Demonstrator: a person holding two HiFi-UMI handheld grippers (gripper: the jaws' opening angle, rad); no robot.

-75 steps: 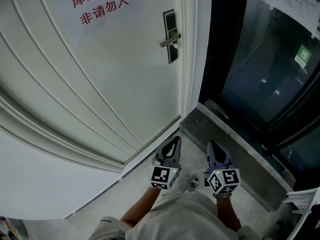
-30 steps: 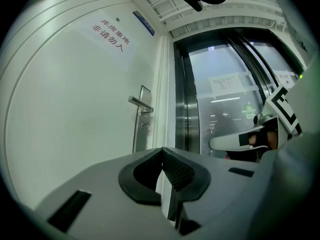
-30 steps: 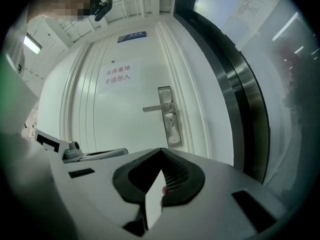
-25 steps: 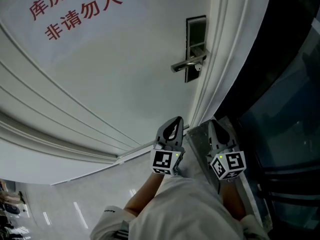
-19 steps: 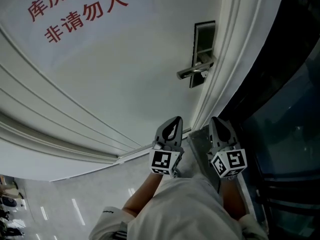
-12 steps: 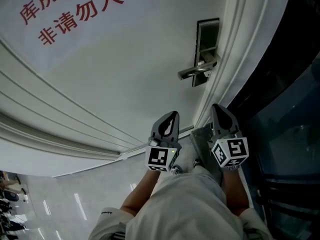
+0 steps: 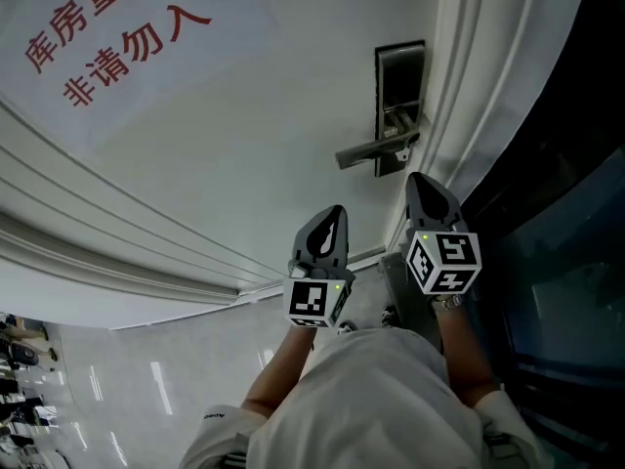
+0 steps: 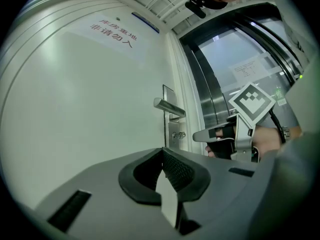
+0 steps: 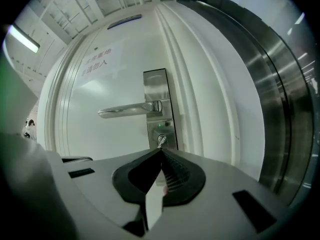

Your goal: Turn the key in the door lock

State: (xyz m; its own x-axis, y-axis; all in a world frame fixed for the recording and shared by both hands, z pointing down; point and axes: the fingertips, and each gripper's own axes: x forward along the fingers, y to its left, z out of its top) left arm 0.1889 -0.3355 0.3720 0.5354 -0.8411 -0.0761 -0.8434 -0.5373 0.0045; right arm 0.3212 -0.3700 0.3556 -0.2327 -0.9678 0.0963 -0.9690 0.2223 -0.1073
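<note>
A silver lock plate (image 7: 400,106) sits on the white door (image 7: 244,115), with a lever handle (image 7: 376,149) and a small key (image 7: 401,153) in the keyhole below it. My right gripper (image 7: 420,182) is shut and empty, its tip just under the lock and short of the key. In the right gripper view the key (image 9: 161,140) stands right above the closed tip of the right gripper (image 9: 161,152). My left gripper (image 7: 336,215) is lower and to the left, shut and empty. The left gripper view shows the key (image 8: 178,135), the handle (image 8: 169,107) and the right gripper (image 8: 200,135).
Red Chinese characters (image 7: 117,32) are printed on the door. The white door frame (image 7: 479,86) runs right of the lock, with dark glass and metal panelling (image 7: 566,213) beyond it. The person's light sleeves (image 7: 371,399) fill the bottom of the head view.
The right gripper has risen and moved forward towards the lock, now clearly ahead of the left one. The left gripper has moved forward a little. Both stay shut.
</note>
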